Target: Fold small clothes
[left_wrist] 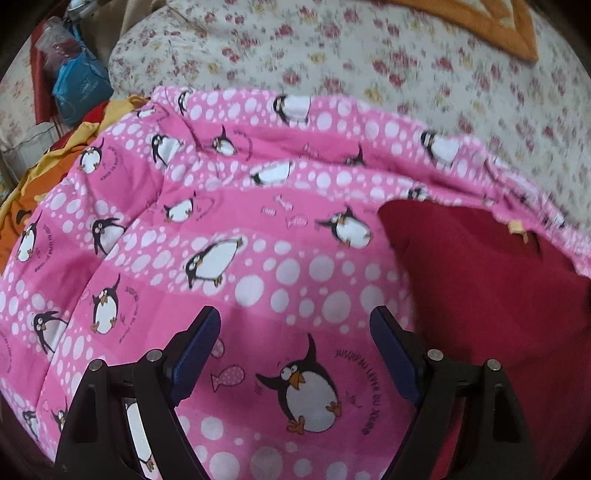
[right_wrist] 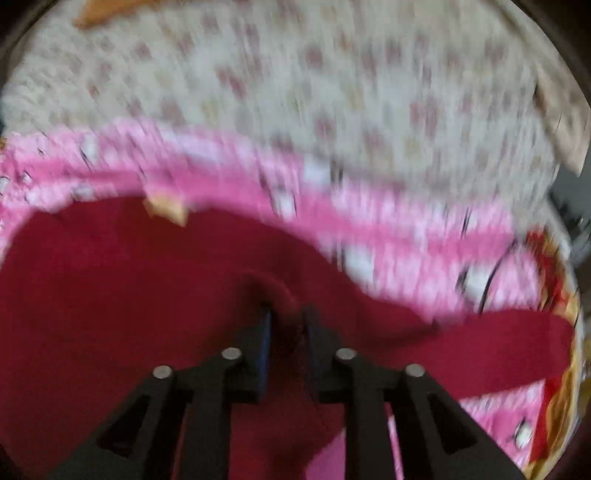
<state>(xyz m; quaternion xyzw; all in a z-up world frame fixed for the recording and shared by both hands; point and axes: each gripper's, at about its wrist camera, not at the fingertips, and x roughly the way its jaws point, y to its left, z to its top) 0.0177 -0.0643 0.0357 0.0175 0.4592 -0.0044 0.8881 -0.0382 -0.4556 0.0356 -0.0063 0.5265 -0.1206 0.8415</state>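
A dark red garment [left_wrist: 491,291] lies on a pink penguin-print blanket [left_wrist: 236,229], at the right of the left wrist view. My left gripper [left_wrist: 295,321] is open and empty above the blanket, to the left of the garment. In the blurred right wrist view the red garment [right_wrist: 129,280] fills the lower half, with a small tan tag [right_wrist: 166,208] at its far edge. My right gripper [right_wrist: 286,317] is shut on a raised pinch of the red garment.
A floral bedspread [left_wrist: 369,59] spreads beyond the pink blanket [right_wrist: 406,229]. An orange cloth [left_wrist: 491,26] lies at the far right corner. Orange and yellow clothes [left_wrist: 44,166] and a blue bag [left_wrist: 79,85] sit at the left.
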